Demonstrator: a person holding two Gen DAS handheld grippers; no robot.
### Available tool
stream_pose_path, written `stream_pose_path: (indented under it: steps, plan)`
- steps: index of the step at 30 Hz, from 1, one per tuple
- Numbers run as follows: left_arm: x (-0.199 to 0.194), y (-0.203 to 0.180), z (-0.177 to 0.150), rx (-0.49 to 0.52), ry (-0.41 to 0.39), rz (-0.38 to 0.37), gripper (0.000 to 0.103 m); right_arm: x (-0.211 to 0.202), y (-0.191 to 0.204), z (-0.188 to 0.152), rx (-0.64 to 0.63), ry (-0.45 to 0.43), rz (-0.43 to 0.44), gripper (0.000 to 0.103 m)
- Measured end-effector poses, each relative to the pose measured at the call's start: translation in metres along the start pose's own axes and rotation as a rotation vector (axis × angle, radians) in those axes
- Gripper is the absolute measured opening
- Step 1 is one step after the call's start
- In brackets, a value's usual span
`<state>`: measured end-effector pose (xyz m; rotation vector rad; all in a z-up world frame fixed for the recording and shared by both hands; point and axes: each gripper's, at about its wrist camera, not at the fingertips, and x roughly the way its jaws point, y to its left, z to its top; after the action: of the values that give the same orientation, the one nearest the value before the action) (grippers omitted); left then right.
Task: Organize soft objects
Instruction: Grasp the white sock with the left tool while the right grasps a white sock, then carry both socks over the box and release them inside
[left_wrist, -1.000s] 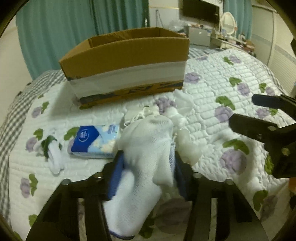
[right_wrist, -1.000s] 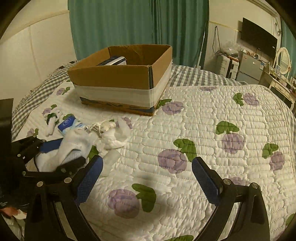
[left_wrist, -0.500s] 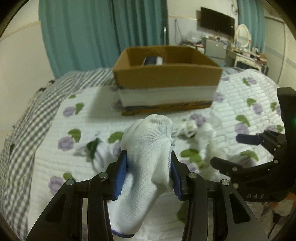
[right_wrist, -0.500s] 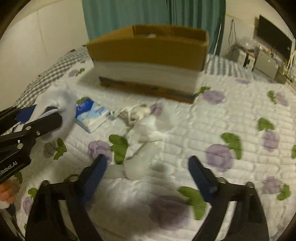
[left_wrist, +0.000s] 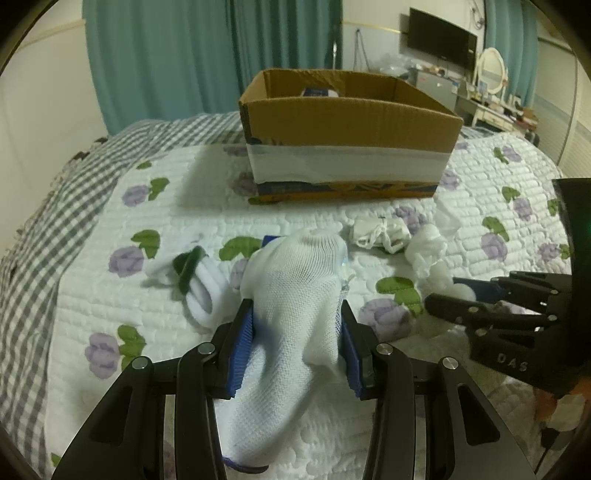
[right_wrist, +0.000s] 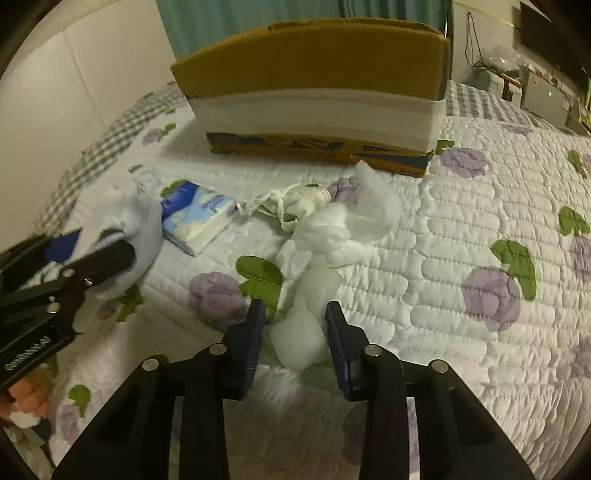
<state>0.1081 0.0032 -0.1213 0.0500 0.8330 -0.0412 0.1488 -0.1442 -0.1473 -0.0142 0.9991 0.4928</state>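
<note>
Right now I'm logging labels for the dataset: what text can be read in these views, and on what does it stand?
"DAS": on the right gripper body, left wrist view.
Left gripper side lettering: too blurred to read.
Tissue pack logo: blurred.
Cardboard box bottom print: illegible.

Left claw (left_wrist: 297, 332) clamped closed, raised; right claw (right_wrist: 295, 332) low, fingers narrowly apart.

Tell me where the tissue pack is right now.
In the right wrist view, the tissue pack lies on the quilt, left of the drawstring pouch, in front of the cardboard box.
</note>
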Motion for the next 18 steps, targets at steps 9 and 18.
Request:
stream_pose_path:
  steps: [9,18]
  plan:
    - [-0.042,-0.006,0.001,-0.002,-0.052,-0.025,0.042,-0.059,0.009,-0.008,0.06,-0.115,0.017,0.032]
    - [-0.093,-0.012,0.03,0.039,-0.176,-0.02,0.042,-0.14,0.017,0.018,-0.008,-0.262,-0.038,0.032]
